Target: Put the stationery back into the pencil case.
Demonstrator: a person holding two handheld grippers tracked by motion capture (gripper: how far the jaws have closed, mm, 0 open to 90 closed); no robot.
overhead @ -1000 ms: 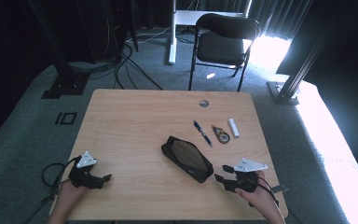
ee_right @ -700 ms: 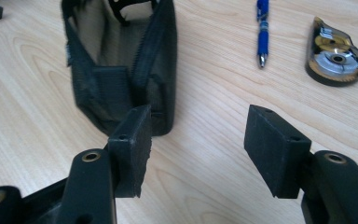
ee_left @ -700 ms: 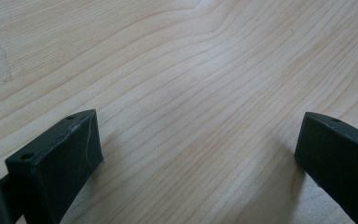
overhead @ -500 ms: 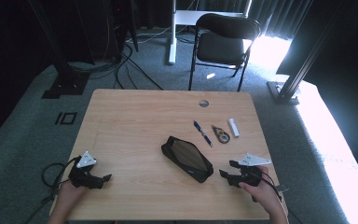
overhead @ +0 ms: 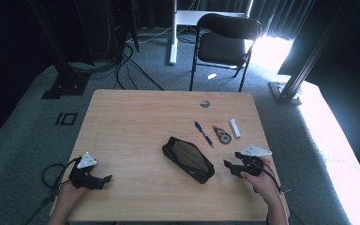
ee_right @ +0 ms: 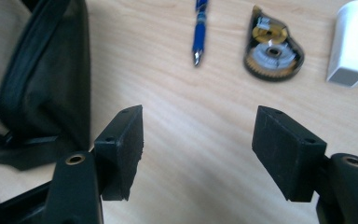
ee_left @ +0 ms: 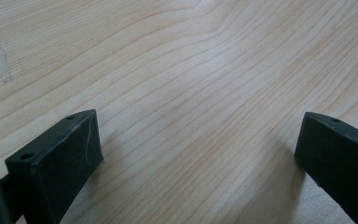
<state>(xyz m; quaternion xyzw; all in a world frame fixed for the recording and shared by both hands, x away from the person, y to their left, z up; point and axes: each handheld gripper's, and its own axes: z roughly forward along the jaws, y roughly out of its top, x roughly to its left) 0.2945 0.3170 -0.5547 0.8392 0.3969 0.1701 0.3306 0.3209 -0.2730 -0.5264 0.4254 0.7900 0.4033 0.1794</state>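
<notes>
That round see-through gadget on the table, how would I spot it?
Start at the black pouch mid-table and look right. Three small things lie in a row: a blue pen, the gadget, a white tube. It is the middle one, teardrop-shaped, with wheels showing inside.

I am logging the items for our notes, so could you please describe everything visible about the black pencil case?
The black zippered fabric pencil case lies flat, set diagonally near the middle of the light wooden table. It looks soft, with a zip track along its edge, and its upper face catches a brownish sheen. Nothing touches it; the blue pen lies apart.
</notes>
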